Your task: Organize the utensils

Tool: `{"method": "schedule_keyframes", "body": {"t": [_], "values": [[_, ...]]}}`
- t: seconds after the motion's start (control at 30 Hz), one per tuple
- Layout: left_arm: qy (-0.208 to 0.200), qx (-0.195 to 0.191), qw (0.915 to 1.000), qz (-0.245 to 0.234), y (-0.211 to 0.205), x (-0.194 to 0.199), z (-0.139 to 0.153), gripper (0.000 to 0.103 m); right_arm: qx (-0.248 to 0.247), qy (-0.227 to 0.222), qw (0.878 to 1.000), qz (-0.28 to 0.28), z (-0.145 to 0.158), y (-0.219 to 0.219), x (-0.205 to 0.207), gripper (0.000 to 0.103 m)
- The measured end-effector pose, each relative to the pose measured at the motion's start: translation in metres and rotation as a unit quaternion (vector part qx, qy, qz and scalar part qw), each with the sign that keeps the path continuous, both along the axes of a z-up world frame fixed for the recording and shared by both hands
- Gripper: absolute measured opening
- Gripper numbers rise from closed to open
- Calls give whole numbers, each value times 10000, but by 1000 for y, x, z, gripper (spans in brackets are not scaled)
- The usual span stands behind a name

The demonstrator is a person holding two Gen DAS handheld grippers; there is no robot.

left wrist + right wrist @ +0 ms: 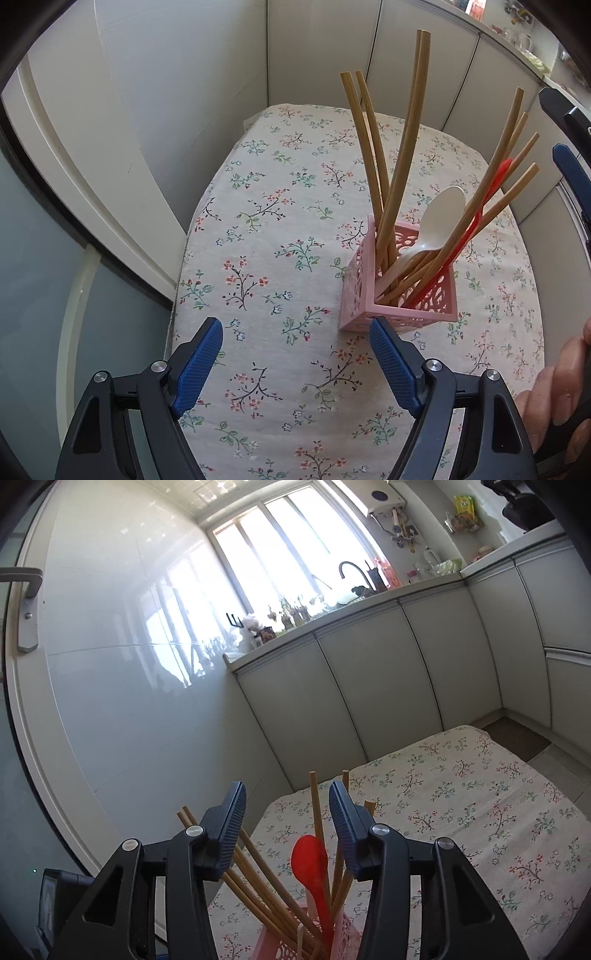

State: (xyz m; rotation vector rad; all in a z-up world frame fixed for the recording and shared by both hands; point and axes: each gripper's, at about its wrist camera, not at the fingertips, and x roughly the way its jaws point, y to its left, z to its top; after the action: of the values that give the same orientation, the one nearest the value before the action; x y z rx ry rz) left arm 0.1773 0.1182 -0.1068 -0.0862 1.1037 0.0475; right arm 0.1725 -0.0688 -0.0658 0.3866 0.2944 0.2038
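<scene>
A pink lattice utensil holder (pixel 399 299) stands on the floral tablecloth (pixel 277 221). In it lean several wooden chopsticks (pixel 402 147), a white spoon (pixel 439 218) and a red spoon (pixel 484 206). My left gripper (pixel 295 332) hangs open over the cloth, with its right finger just in front of the holder's near corner. My right gripper (pixel 286 794) hovers above the holder (pixel 280 945), open. The red spoon (pixel 310 860) stands below the gap between its jaws, and neither pad touches it. Chopsticks (pixel 316 812) rise between and beside the jaws.
A white wall and a door frame (pixel 92 184) close off the table's left side. Grey cabinets (pixel 369 686) run behind and to the right, under a cluttered counter with a tap (pixel 351 568). A person's hand (pixel 554 387) shows at the right edge.
</scene>
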Motion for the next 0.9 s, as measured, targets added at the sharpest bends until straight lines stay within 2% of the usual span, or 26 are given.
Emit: {"method": "schedule_keyframes", "body": {"t": [0.2, 0.37, 0.43, 0.5, 0.53, 0.6, 0.67, 0.77, 0.9], "values": [[-42, -30, 10000, -29, -6, -8, 7, 83, -631, 478, 9969, -5, 33, -24, -18, 60], [-416, 133, 9987, -251, -28, -27, 34, 89, -950, 928, 9909, -230, 54, -65, -50, 68], [-583, 196, 9977, -276, -36, -38, 49, 93, -990, 1085, 9884, -389, 66, -83, -67, 82], [-852, 164, 9957, -329, -45, -51, 68, 97, -1081, 1262, 9846, -544, 79, -101, -84, 90], [-979, 171, 9944, -346, -50, -57, 78, 103, -1133, 1350, 9825, -603, 87, -109, -91, 95], [-1220, 247, 9915, -376, -62, -71, 99, 103, -1308, 1549, 9755, -857, 102, -123, -107, 103], [-1396, 433, 9883, -443, -77, -83, 119, 103, -1600, 1695, 9664, -1087, 118, -133, -123, 103], [-1711, 621, 9816, -578, -98, -104, 149, 103, -1908, 1690, 9577, -1339, 142, -147, -154, 103], [-2139, 695, 9717, -726, -116, -133, 183, 103, -2059, 1497, 9560, -1458, 171, -161, -189, 103]]}}
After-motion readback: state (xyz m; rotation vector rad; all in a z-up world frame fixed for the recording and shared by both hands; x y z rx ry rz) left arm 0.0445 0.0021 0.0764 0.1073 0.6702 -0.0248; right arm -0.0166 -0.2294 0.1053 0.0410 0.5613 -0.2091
